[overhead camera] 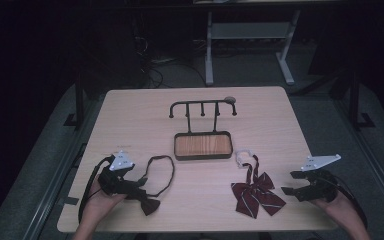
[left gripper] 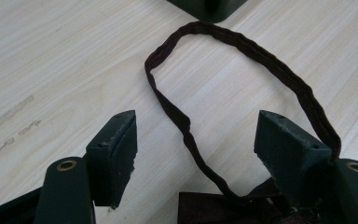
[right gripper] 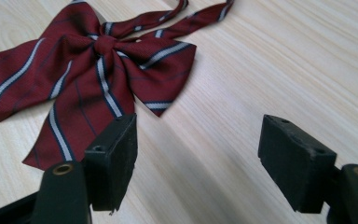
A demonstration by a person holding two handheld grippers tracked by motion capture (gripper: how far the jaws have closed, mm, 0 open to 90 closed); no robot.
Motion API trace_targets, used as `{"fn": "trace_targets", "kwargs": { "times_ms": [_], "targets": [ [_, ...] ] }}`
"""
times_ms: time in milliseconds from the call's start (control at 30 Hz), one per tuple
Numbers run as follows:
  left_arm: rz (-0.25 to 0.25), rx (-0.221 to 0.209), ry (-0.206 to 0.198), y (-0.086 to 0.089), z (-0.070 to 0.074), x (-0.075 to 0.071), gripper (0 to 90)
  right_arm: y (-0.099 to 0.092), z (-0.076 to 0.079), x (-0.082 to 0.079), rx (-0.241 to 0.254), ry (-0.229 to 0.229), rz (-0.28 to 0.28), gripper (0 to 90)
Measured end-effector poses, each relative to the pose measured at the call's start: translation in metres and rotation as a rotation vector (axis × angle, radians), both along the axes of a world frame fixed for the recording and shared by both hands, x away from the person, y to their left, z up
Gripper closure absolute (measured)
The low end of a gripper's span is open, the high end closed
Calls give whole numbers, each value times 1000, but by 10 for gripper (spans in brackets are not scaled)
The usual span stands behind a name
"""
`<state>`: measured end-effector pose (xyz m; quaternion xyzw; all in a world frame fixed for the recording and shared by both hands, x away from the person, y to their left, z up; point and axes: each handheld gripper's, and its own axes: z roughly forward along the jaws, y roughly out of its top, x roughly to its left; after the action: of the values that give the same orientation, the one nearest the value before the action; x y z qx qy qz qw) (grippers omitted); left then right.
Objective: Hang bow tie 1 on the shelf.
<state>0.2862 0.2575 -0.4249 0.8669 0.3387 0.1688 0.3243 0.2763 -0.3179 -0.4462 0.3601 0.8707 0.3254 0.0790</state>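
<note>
On the tabletop [overhead camera: 130, 115] I judged the job, likely hanging the two bow ties on the rack [overhead camera: 202, 107] above its tray [overhead camera: 202, 145], as not begun: the rack's pegs were bare, the striped tie [overhead camera: 256, 192] lay flat near my right claw [overhead camera: 290, 190], and the dark tie [overhead camera: 147, 202] with its strap loop [left gripper: 242, 60] lay at my left claw [overhead camera: 139, 182]. Both claws stood wide open and gripped nothing, the left jaws straddling the strap, the right ones just short of the striped tie. The dark tie's knot was cut off under the left claw, and I could not make out the white clasp [overhead camera: 243, 156] clearly.
</note>
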Motion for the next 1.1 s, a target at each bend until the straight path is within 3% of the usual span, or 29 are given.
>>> {"fn": "trace_targets", "kwargs": {
  "times_ms": [433, 733, 1100],
  "targets": [
    [-17, -5, -9, -3, 1, 1, 286, 20, 7, -5, -34, 15, 29, 273],
    [-22, -6, -10, -4, 2, -1, 280, 41, 29, -2, -37, 10, 55, 312],
    [-24, -8, -19, -5, 3, -2, 278, 62, 44, 10, -90, 27, 118, 316]
  ]
}}
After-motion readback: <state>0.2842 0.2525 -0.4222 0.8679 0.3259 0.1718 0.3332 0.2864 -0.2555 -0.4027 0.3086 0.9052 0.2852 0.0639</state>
